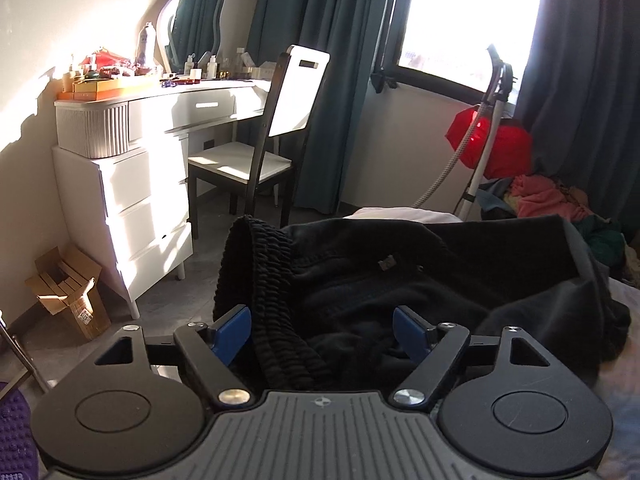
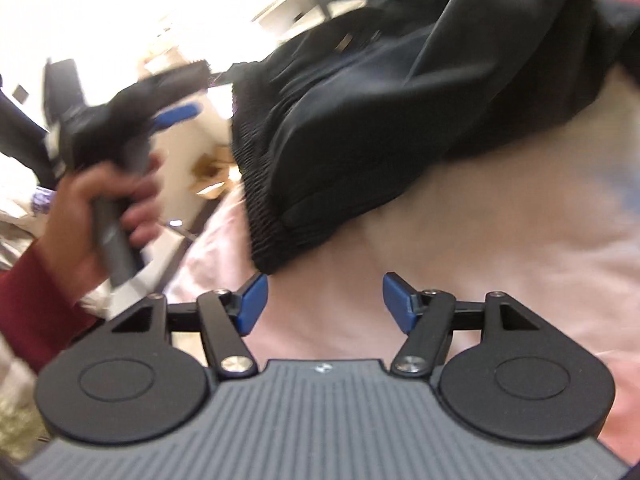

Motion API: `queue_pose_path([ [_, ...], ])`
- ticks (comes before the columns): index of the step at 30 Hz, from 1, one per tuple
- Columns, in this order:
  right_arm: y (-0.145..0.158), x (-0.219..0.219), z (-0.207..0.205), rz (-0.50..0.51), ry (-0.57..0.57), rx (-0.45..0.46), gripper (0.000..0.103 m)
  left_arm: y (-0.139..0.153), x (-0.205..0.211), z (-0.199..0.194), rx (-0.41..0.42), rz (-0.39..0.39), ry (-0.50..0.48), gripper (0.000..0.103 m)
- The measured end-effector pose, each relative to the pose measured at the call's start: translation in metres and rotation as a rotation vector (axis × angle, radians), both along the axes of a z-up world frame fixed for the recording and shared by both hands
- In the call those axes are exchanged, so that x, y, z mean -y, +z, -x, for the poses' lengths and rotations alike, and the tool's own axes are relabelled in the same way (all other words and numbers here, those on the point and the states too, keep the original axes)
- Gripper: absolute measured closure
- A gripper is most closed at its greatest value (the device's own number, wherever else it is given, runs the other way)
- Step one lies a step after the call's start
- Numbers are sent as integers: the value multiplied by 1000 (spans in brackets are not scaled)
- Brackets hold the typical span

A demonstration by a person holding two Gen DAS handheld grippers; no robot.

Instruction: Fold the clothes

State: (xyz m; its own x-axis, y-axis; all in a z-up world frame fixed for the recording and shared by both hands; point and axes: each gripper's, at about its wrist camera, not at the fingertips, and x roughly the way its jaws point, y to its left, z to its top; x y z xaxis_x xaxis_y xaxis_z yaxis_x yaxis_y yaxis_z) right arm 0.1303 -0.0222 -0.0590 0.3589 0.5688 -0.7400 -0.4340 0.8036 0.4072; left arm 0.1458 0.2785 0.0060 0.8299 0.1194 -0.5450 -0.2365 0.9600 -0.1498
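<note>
Both grippers [image 1: 322, 334] [image 2: 323, 304] gape; black trousers [image 2: 360, 120] seemingly released

The left hand-held gripper [image 1: 322, 330] fills the lower frame, blue pads wide apart. The right hand-held gripper [image 2: 323, 302] likewise stands open. At mid-left of the right view, a hand [image 2: 100, 208] in a red sleeve grips the left tool's handle.

Matt black cloth trousers [image 1: 400, 280] (ribbed waistband [image 1: 260, 280]).
</note>
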Motion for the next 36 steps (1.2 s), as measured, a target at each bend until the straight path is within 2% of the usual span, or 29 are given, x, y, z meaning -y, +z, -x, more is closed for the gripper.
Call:
queue_pose_path([
  [4,26,28,21,165,-38,140,37,6,39,47,20,-8,-80,22],
  [6,31,48,37,196,-52,196,37,7,56,65,24,-27,-100,20],
  [9,37,58,54,254,-97,215,37,5,76,82,23,-33,-111,20],
  [13,26,84,64,219,-206,227,37,-6,92,90,20,3,-141,20],
  [17,15,117,74,113,-312,294,37,-19,109,73,26,11,-181,20],
  [21,-3,158,92,-67,-467,356,37,-26,130,35,29,31,-217,20],
  [22,-9,168,94,-90,-502,333,37,-26,136,23,32,33,-229,20],
  [24,-13,181,88,-83,-546,289,35,-23,151,-7,39,27,-246,20],
  [29,-10,206,66,-149,-614,347,35,-11,182,-98,70,77,-254,20],
  [33,-28,218,44,-163,-649,316,35,-7,211,-184,78,42,-260,21],
  [36,-44,226,26,-171,-673,271,35,-9,229,-239,55,69,-260,26],
])
